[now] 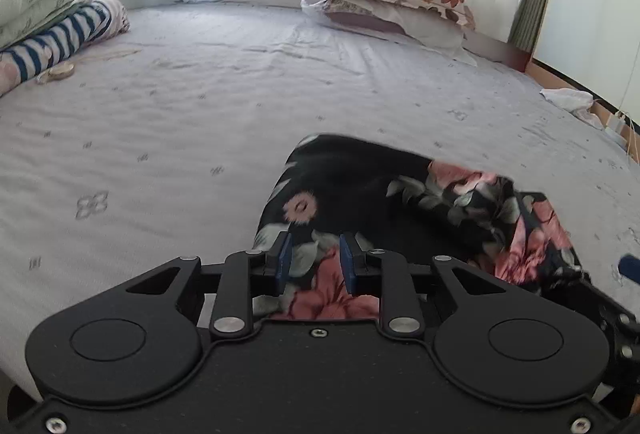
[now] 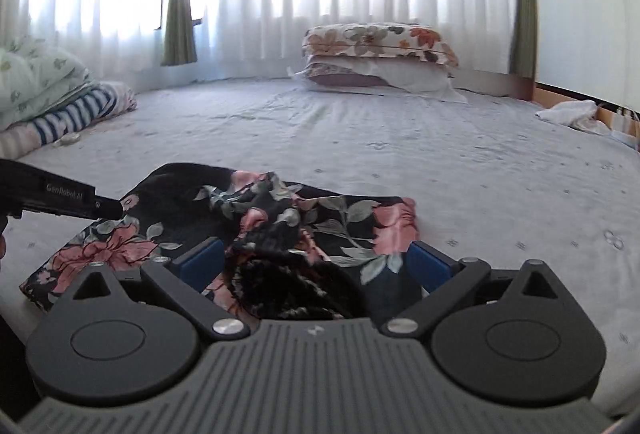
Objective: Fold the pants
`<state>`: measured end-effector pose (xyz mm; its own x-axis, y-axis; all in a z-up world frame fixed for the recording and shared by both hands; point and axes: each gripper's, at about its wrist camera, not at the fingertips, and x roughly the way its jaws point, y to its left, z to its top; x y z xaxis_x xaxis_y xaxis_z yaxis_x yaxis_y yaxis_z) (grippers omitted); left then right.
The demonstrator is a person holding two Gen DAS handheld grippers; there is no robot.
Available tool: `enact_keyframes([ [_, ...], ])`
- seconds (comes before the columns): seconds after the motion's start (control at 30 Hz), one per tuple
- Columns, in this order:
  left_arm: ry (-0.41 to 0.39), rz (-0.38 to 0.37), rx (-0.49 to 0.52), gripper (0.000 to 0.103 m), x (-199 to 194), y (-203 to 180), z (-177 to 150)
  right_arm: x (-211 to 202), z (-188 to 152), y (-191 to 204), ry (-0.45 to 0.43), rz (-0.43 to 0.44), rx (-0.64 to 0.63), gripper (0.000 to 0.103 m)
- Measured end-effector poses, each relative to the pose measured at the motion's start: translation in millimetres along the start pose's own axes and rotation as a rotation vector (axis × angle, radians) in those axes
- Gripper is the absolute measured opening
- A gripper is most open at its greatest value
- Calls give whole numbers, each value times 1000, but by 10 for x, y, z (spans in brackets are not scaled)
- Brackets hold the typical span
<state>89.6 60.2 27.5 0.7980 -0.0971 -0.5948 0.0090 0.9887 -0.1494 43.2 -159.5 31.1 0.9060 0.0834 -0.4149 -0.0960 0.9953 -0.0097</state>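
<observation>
Floral pants (image 2: pixel 256 230) bunched on bed (image 2: pixel 460 161), stacked pillows (image 2: pixel 376 57) beyond

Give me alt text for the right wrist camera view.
The right gripper, jaws wide open, hovers over bunched black floral pants on a bed. The left gripper reaches in from the left; pillows lie beyond.

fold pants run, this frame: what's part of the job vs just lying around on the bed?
Job:
- floral pants, partly folded, bunched in the middle
- left gripper, jaws narrow, over the pants
- right gripper, jaws wide, gripping nothing

Lying about:
- stacked pillows
- green quilt
- striped cloth
- white cloth at the bed's edge
</observation>
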Motion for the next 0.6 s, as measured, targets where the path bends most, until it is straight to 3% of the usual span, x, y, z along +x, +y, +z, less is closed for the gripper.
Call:
enact_keyframes([
  [0.07,24,19,2,24,3,109,-178,225,15,122,57,7,-94,101],
  [0.17,-18,26,52,23,-50,128,-377,554,-15,121,129,-105,-173,101],
  [0.4,-56,-1,81,23,-106,89,-498,778,49,-650,171,-302,141,101],
  [0.5,-56,-15,105,24,-125,100,-515,825,-17,-744,199,-398,160,101],
  [0.6,-39,-46,70,26,-154,160,-447,783,-23,-675,193,-399,128,103],
])
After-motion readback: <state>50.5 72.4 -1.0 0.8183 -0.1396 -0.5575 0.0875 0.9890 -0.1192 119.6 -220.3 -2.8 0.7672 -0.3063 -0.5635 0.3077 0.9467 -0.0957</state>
